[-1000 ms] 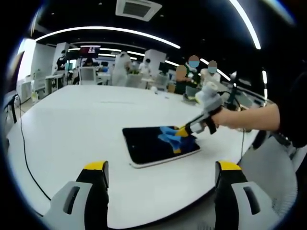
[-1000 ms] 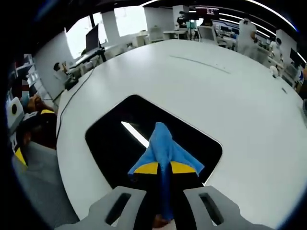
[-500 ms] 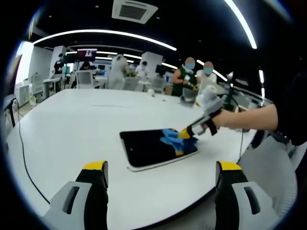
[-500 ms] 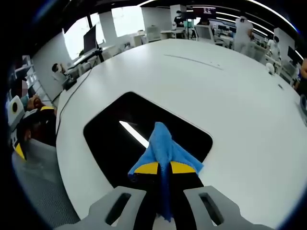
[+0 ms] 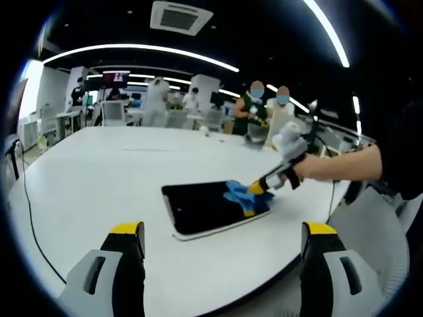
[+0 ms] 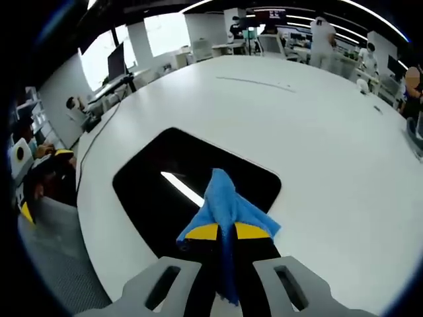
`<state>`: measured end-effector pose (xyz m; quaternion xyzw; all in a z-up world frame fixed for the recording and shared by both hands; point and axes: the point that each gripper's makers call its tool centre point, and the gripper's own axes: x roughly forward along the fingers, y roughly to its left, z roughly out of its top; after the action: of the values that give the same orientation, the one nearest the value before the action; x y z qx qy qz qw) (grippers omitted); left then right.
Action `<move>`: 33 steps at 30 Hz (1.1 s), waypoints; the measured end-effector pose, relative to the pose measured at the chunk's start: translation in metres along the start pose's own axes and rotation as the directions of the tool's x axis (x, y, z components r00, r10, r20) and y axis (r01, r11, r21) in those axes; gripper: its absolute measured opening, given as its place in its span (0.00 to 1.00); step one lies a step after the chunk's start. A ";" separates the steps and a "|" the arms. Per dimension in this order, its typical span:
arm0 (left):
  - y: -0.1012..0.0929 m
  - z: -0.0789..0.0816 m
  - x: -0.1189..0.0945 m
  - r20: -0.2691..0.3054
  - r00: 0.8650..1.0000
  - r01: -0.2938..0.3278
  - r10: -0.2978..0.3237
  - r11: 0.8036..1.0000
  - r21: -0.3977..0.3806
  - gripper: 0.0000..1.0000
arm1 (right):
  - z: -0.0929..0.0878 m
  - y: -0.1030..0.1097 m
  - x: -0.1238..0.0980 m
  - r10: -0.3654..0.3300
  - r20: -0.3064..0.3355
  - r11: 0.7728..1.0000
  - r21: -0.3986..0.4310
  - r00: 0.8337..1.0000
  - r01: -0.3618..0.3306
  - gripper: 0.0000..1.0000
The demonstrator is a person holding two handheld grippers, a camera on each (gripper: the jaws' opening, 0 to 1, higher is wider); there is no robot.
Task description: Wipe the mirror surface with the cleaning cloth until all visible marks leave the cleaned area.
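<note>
Right tool (image 6: 225,232) pinches the crumpled blue cleaning cloth (image 6: 228,202) so I can press it onto the dark rectangular mirror (image 6: 158,188) lying flat on the white table (image 6: 277,112); my left tool (image 5: 221,234) hovers spread, well clear.

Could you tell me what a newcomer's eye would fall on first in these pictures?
The blue cleaning cloth, clamped in the right gripper, lies on the dark mirror, which rests flat on the white table. In the left gripper view, the left gripper hangs open, short of the mirror.
</note>
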<state>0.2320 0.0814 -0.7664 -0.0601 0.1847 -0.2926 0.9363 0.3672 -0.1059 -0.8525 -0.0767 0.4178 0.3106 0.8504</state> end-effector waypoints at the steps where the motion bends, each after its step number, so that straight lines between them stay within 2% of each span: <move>1: 0.000 0.000 0.000 0.000 1.000 -0.001 0.001 1.000 0.001 0.99 | 0.000 -0.001 0.000 0.001 0.003 1.000 0.010 1.000 -0.001 0.02; 15: -0.001 0.000 0.000 -0.002 1.000 0.004 -0.004 1.000 -0.003 0.99 | -0.009 0.007 -0.004 -0.005 -0.009 1.000 0.002 1.000 0.005 0.02; 27: -0.002 -0.001 0.000 -0.006 1.000 0.004 -0.004 1.000 -0.008 0.99 | -0.022 0.022 -0.014 -0.001 -0.036 0.997 -0.072 0.999 -0.002 0.02; 33: -0.001 -0.001 0.000 -0.005 1.000 0.001 -0.001 1.000 -0.009 0.98 | -0.029 0.027 -0.018 0.005 -0.030 0.997 -0.074 1.000 -0.008 0.02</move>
<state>0.2309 0.0803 -0.7669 -0.0637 0.1882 -0.2924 0.9354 0.3236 -0.1041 -0.8537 -0.1115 0.4187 0.3275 0.8396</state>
